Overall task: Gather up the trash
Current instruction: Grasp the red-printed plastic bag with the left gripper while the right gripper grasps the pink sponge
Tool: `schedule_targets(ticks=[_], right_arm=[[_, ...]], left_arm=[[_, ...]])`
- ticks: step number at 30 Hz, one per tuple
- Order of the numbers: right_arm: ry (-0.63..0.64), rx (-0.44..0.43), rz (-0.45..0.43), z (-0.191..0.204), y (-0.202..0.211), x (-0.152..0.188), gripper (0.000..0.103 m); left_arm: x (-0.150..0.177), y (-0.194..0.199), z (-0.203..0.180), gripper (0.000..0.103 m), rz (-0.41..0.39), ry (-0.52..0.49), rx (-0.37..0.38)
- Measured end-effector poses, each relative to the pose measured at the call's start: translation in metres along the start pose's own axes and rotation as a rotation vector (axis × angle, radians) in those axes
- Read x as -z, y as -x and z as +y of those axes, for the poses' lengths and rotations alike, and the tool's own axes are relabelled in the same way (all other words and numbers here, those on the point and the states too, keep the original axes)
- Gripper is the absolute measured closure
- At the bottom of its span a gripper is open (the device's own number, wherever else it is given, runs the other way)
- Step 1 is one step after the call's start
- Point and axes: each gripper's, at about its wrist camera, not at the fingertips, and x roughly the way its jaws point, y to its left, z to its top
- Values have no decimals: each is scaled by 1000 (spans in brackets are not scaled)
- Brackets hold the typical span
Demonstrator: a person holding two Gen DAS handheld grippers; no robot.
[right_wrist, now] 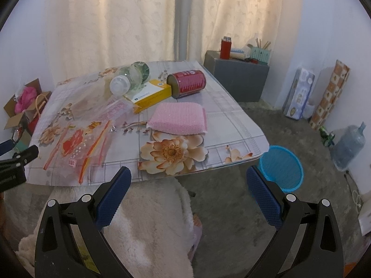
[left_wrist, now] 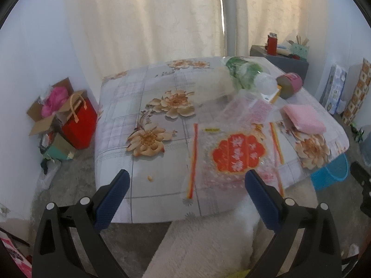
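Two grippers hang before a low worktop (right_wrist: 234,125) covered in a floral cloth, each with its blue fingers spread wide and holding nothing: the left gripper (left_wrist: 185,185) near the front edge over a clear printed plastic bag (left_wrist: 234,155), the right gripper (right_wrist: 189,183) off the front right corner. Toward the far edge a clear plastic bottle (right_wrist: 128,81) lies on its side, its cap end resting over a yellow carton (right_wrist: 150,97), with a red can (right_wrist: 187,83) tipped over just beside the carton. A pink sponge (right_wrist: 178,118) lies nearer the right edge. On the floor by the front right corner stands a blue basket (right_wrist: 281,169).
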Motion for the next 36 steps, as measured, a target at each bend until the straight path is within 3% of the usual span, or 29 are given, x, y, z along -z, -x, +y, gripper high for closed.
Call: schedule_targets(ticks=[4,8,12,19,22,29,36], right_arm=[[-18,-23,9,-1,-9,-3,8],[-43,-62,16,2,-17,-11,8],[-59,-92,1,5,-22,-19,8],[-72,-152,18,10,-39,-27,8],[-88,-190,35,11,-46,-28,8],[-99,-222,62,11,-59,-28,8],[-158,-233,106,-2,-74,-21,8]], left_arm=[[-8,-13,17,6,-1,26,97],[-12,-19,33,6,-59,51,302],[-17,-26,37,6,-62,97,361],[-26,-39,20,6,-13,52,491],[-23,-48,1,6,35,9,507],[-15,-81,-41,6,117,-115,408],[-6,-96,-63,6,121,-246,336]])
